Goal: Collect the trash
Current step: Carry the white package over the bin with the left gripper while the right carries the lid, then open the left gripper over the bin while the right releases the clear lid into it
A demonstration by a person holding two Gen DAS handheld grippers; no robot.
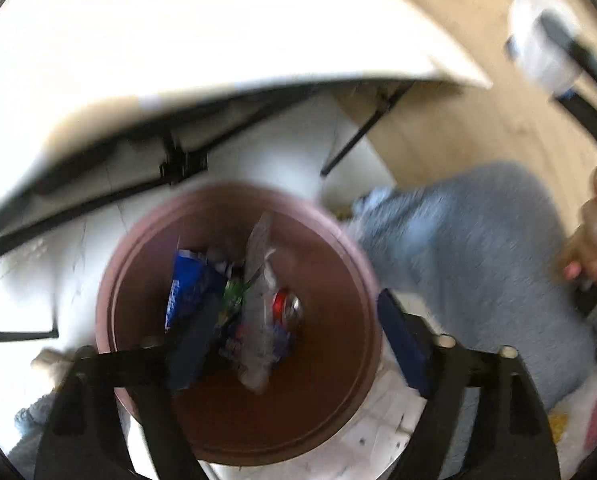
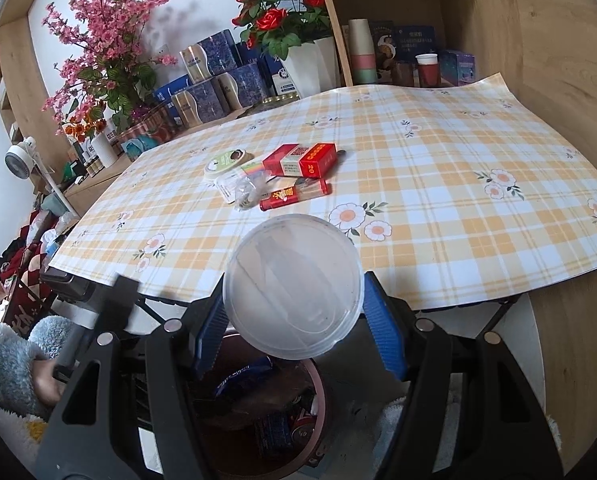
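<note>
Left hand-held gripper (image 1: 294,344) over the bin (image 1: 146,240), released, a wrapper (image 1: 258,312) loose inside among trash. Right hand-held gripper (image 2: 294,320) grasping a clear tub (image 2: 294,286). Best brought to 6 o'clock over the bin (image 2: 318,392) before letting go; more litter (image 2: 298,160) on bench (image 2: 458,200) at 12.

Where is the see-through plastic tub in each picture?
Left wrist view: the clear plastic tub is far up on the right, blurred, with floor behind it.
Right wrist view: the same tub fills the middle, clamped between the right gripper's blue pads, in front of the table edge.
Shared landmark: the brown trash bin, seen from above in the left view, sits just below the tub in the right view.
</note>
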